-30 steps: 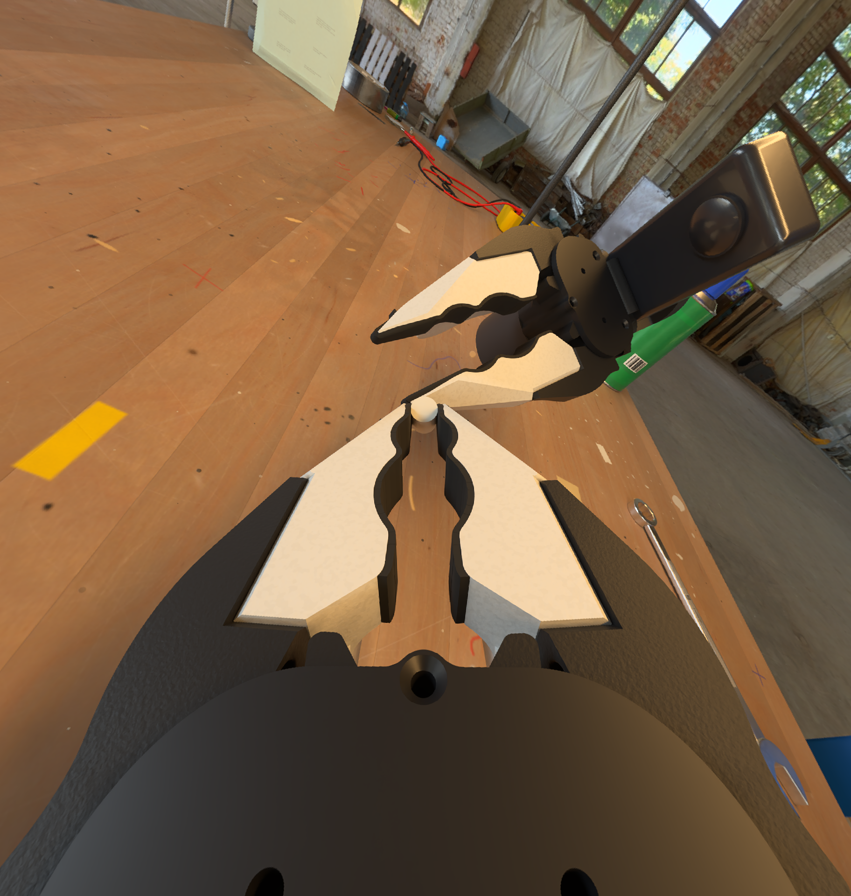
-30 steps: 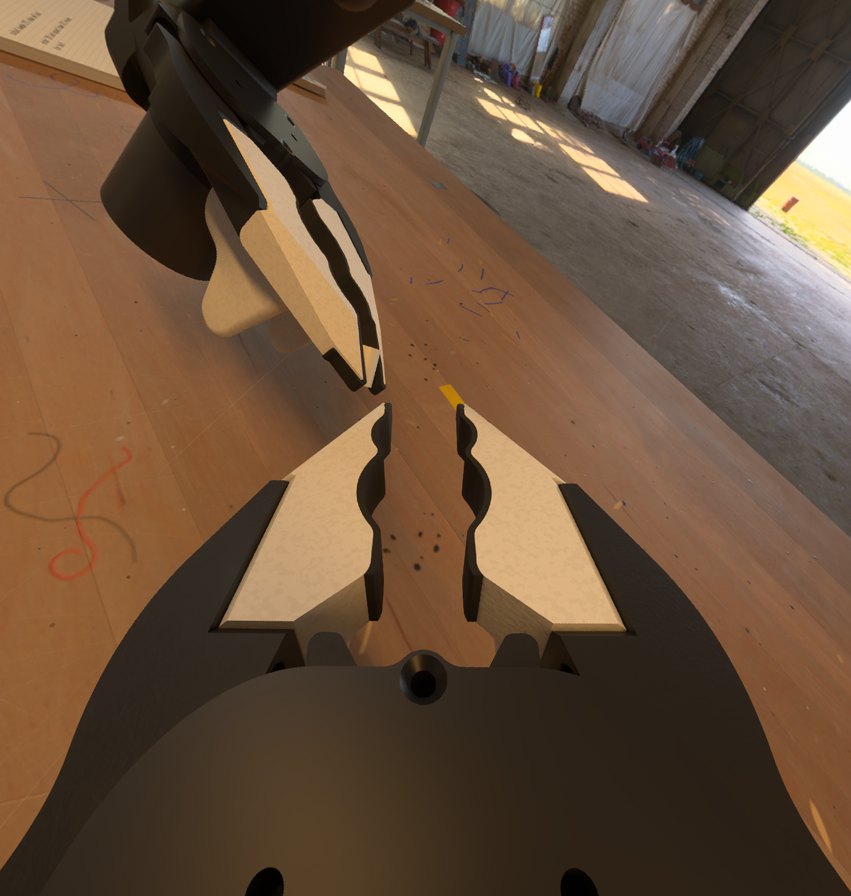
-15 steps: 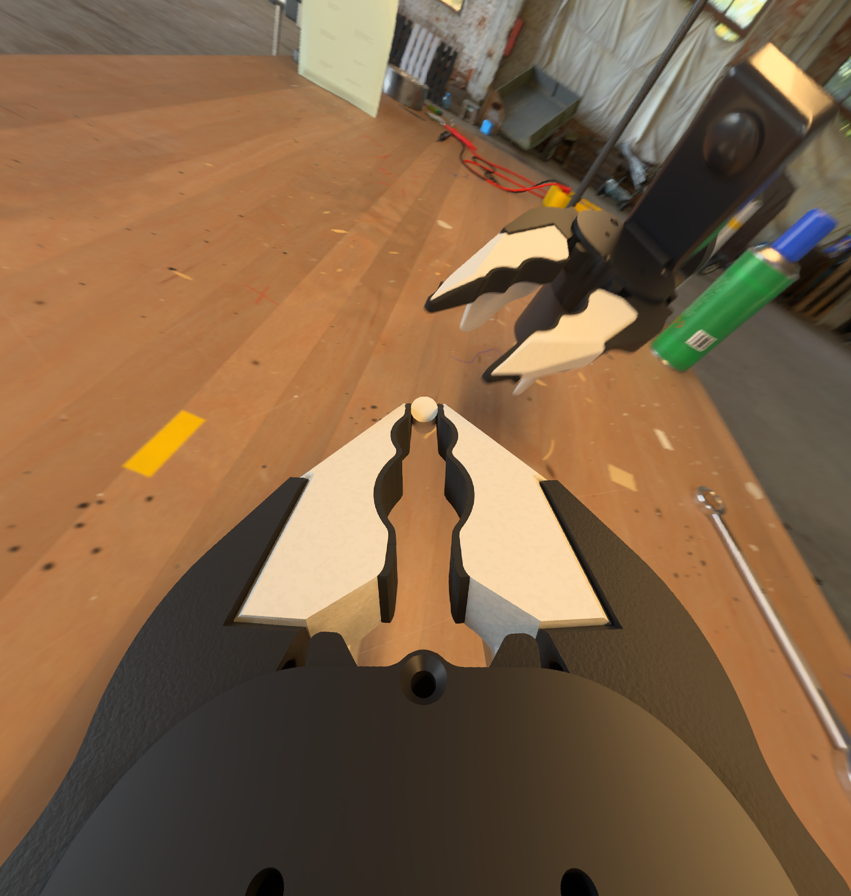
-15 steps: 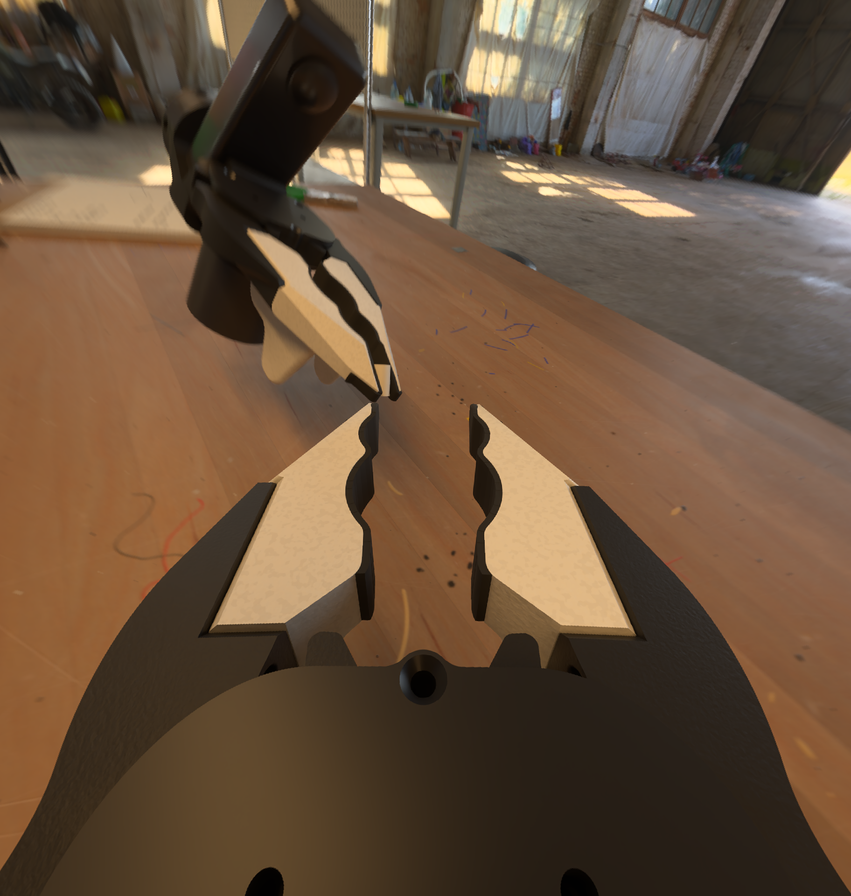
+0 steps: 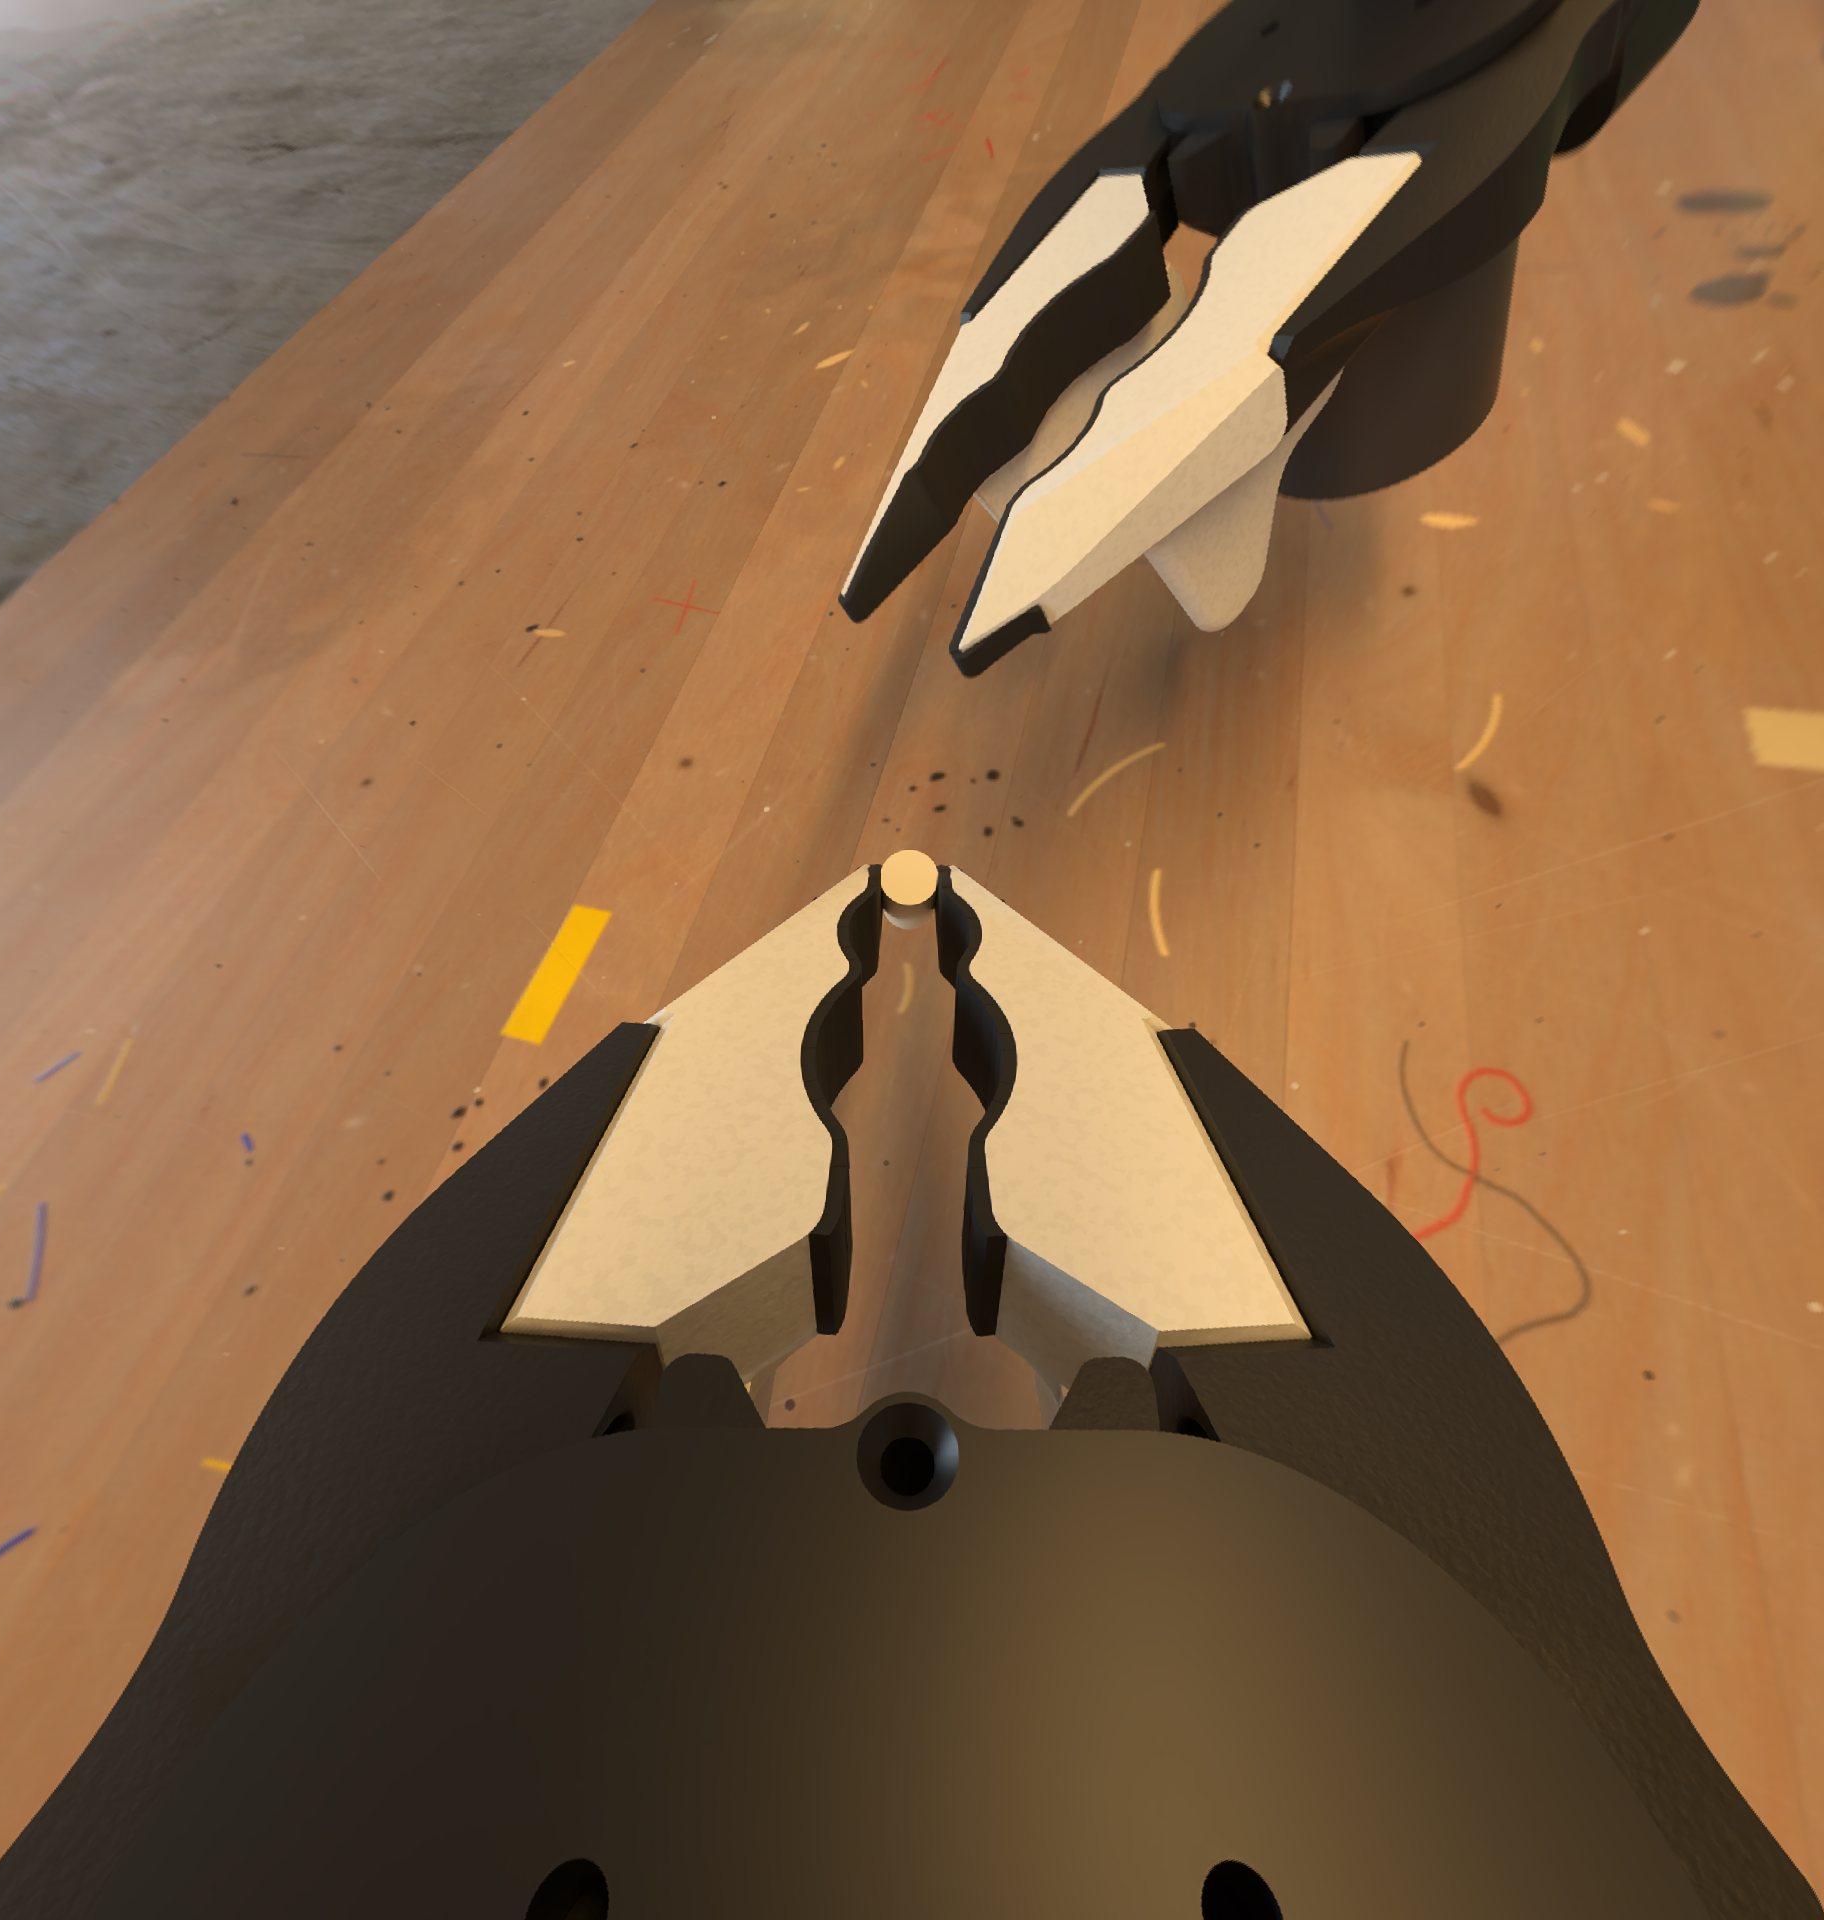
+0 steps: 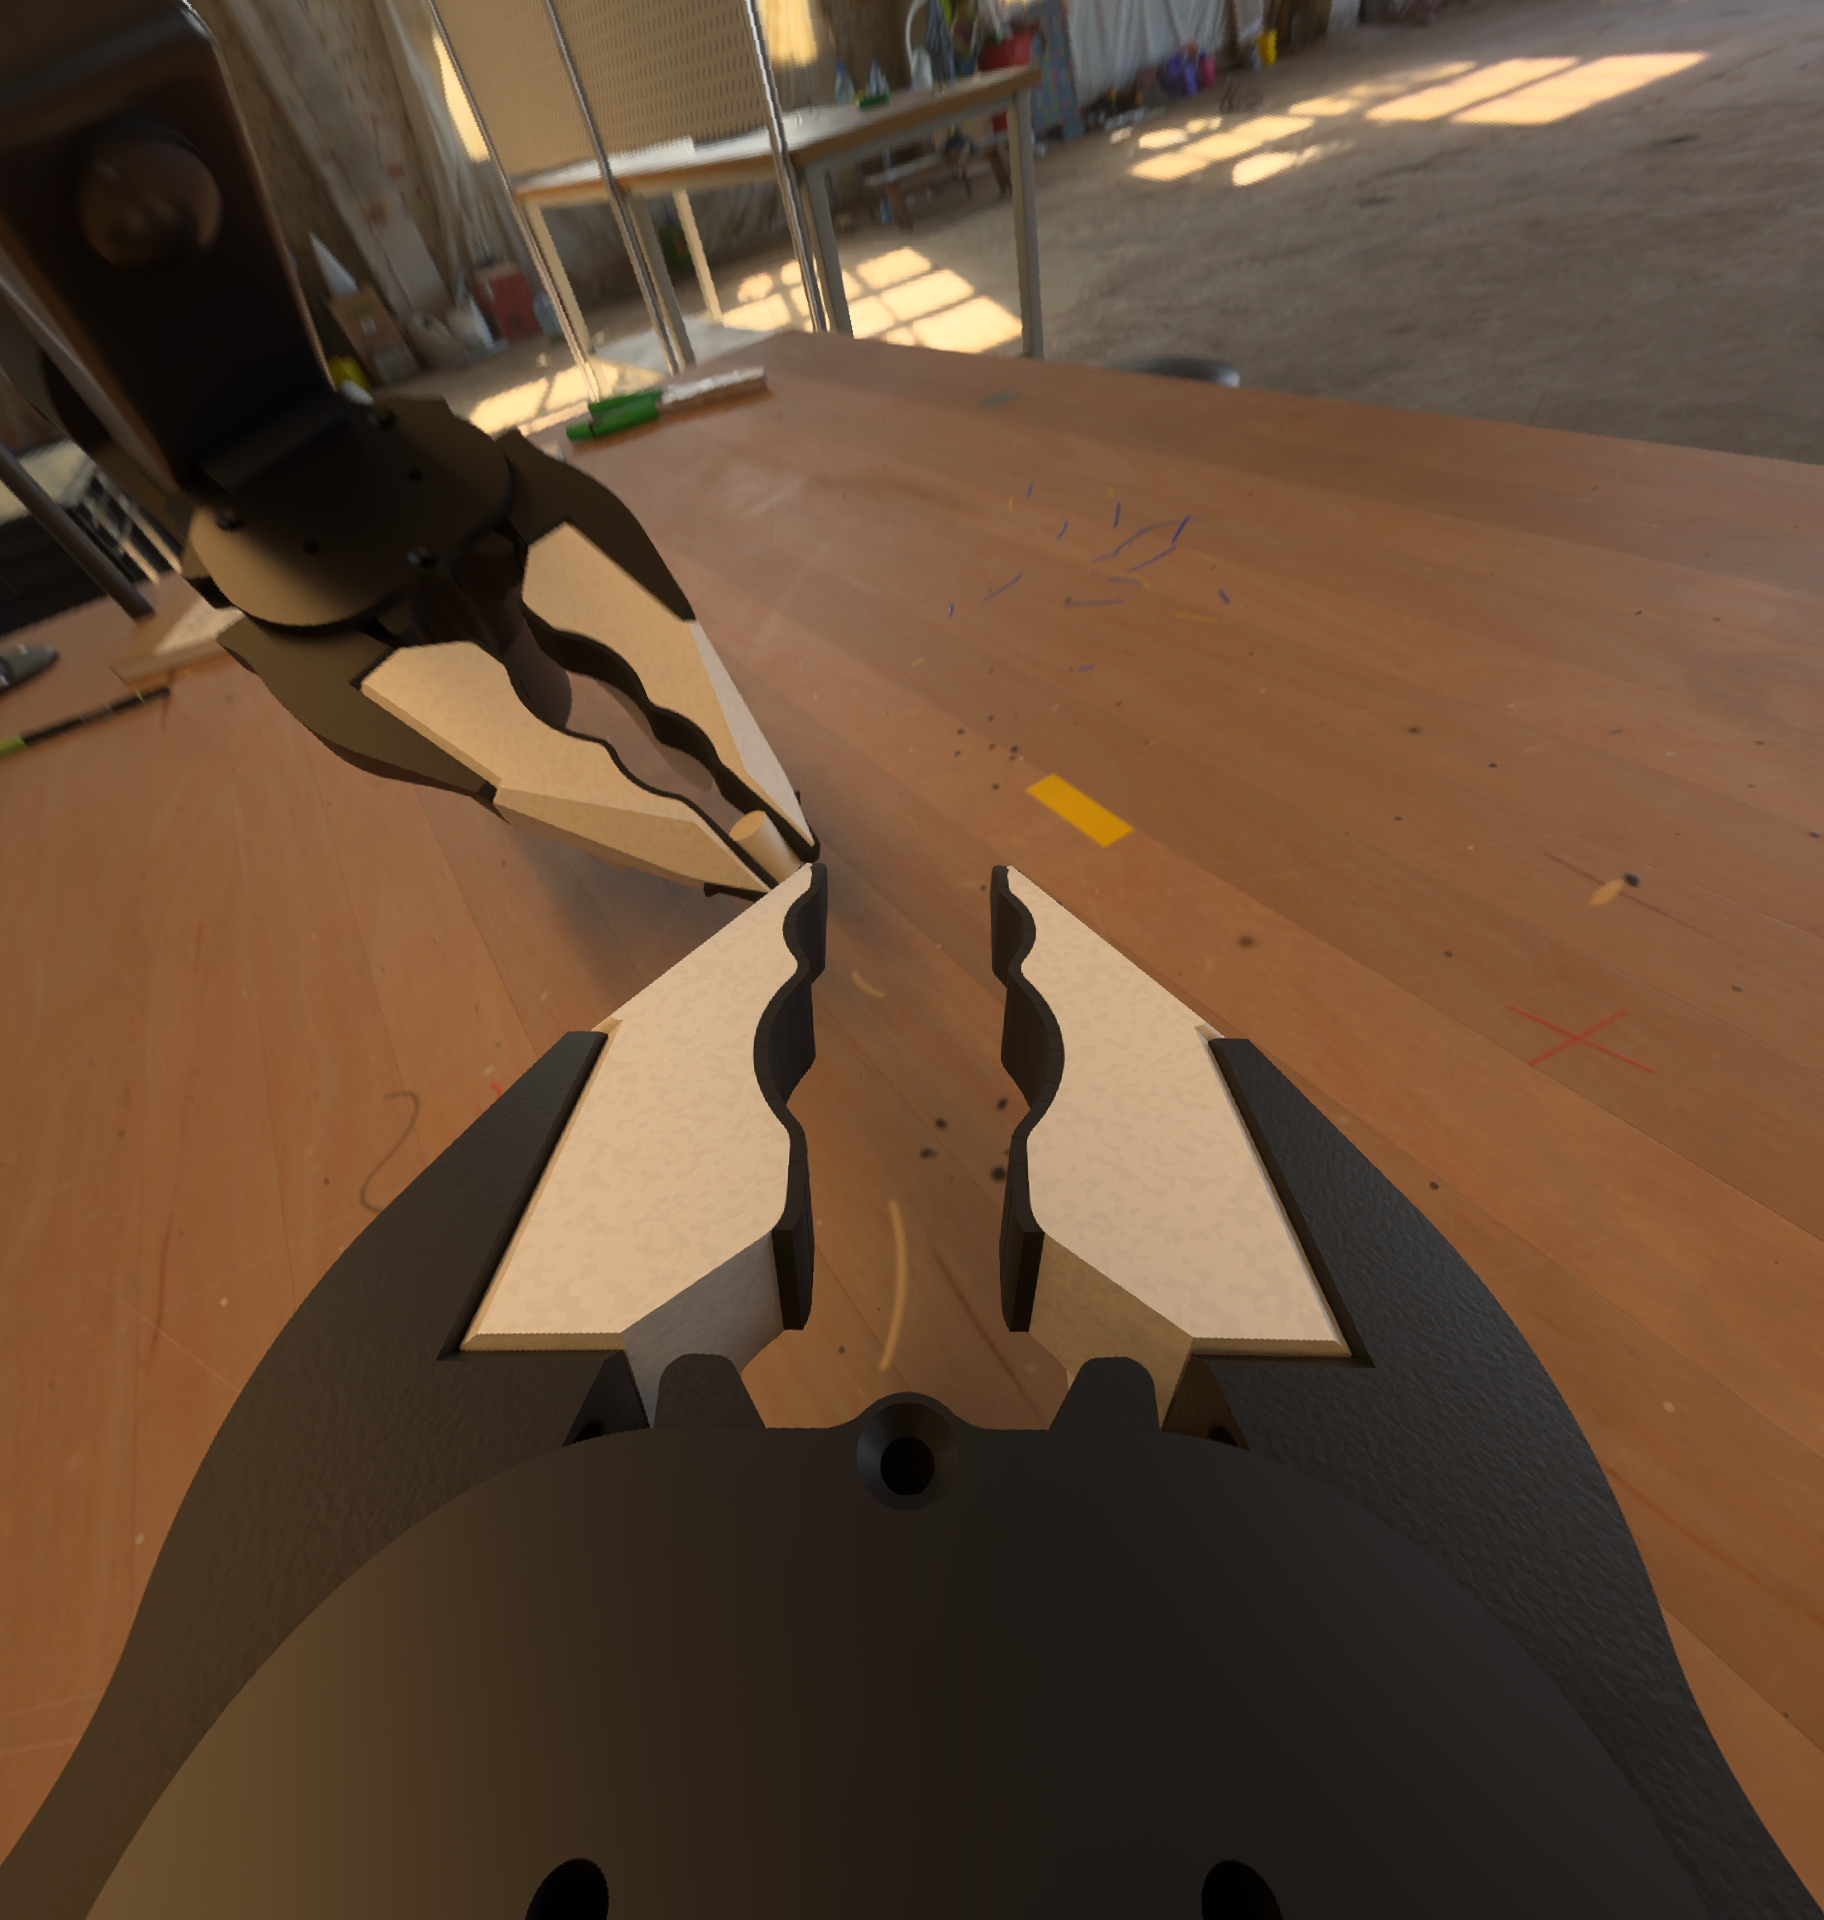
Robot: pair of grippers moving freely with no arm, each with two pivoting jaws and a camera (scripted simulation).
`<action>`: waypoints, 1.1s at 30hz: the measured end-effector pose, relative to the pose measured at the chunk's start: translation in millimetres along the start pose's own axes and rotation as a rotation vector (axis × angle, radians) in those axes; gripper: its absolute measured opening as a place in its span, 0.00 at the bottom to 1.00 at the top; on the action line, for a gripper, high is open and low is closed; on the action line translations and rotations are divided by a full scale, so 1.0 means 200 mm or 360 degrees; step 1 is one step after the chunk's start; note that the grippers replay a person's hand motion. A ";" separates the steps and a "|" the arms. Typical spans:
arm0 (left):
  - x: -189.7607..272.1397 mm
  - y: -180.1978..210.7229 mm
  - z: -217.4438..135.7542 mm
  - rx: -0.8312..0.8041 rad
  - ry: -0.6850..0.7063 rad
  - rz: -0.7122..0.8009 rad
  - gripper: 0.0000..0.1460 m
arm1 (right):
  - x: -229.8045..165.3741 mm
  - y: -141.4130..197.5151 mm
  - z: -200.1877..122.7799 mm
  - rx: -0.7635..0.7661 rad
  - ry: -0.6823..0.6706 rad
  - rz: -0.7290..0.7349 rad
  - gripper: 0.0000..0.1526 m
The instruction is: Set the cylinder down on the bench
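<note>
The left tongs (image 5: 908, 883) pinch the cylinder (image 5: 908, 878) at their very tips, a small pale peg whose round end face looks back at the camera. In the right wrist view the same peg (image 6: 757, 831) shows between the lowered tips, close above the counter (image 6: 1303, 644); I cannot tell whether it touches the wood yet. The right tongs (image 6: 908, 883) are spread and empty, their left tip just beside the left tongs' tips.

Risks, as I judge them:
- The hold is only at the fingertips, so a knock from the right tongs, which sit so near, could twist the peg loose.
- A round peg let go while lying on its side, or from above the surface, may roll along the boards; the counter's edge runs across the upper left corner of the left wrist view, with floor beyond.
- If the tongs push down too hard before letting go, the peg could pop out sideways.

Hard to make out:
- Most of the cylinder's length is hidden between the fingers, so its tilt is uncertain.
- The gap between peg and counter is masked by the fingers in both views.
- The right tongs' body is cut off at the top of the left wrist view.
- A yellow tape strip (image 5: 557, 971) lies to the left, well apart from the peg.
</note>
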State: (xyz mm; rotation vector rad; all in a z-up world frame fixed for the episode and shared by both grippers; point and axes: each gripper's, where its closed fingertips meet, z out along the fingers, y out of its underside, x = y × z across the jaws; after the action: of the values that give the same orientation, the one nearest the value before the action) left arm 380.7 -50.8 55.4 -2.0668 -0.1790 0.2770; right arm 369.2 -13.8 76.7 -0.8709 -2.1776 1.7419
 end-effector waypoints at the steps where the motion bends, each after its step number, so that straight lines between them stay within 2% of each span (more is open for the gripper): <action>1: 0.00 0.01 0.00 -0.0016 -0.0025 0.0045 0.06 | 0.00 0.02 0.01 -0.0036 0.0003 -0.0021 0.20; 9: 0.03 0.04 0.02 -0.0123 -0.0148 0.0340 0.06 | -0.02 0.09 0.04 -0.0195 -0.0007 -0.0072 0.17; 12: 0.09 0.06 0.03 -0.0159 -0.0051 0.0322 0.06 | 0.08 0.10 -0.05 -0.0259 0.0122 -0.0132 0.15; 14: 0.14 0.09 0.03 -0.0218 0.0058 0.0237 0.06 | 0.16 0.18 -0.16 -0.0481 0.0193 -0.0164 0.16; 16: 0.18 0.10 0.04 -0.0248 0.0112 0.0168 0.06 | 0.12 0.29 -0.27 -0.0769 -0.0024 -0.0132 0.18; 18: 0.21 0.09 0.05 -0.0262 0.0165 0.0104 0.06 | 0.07 0.34 -0.33 -0.0892 -0.0182 -0.0122 0.19; 21: 0.24 0.12 0.08 -0.0314 0.0192 0.0087 0.06 | 0.05 0.34 -0.31 -0.0793 -0.0165 -0.0197 0.19; 25: 0.26 0.16 0.11 -0.0382 0.0175 0.0132 0.06 | 0.03 0.37 -0.25 -0.0840 -0.0146 -0.0274 0.19; 33: 0.27 0.16 0.12 -0.0379 0.0190 0.0067 0.06 | 0.01 0.37 -0.18 -0.0823 -0.0087 -0.0370 0.18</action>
State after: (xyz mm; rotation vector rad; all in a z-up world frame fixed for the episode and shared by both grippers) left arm 425.8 -33.5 9.3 -2.3178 -0.0997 0.1631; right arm 408.2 25.3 15.6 -0.6332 -2.6925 1.1233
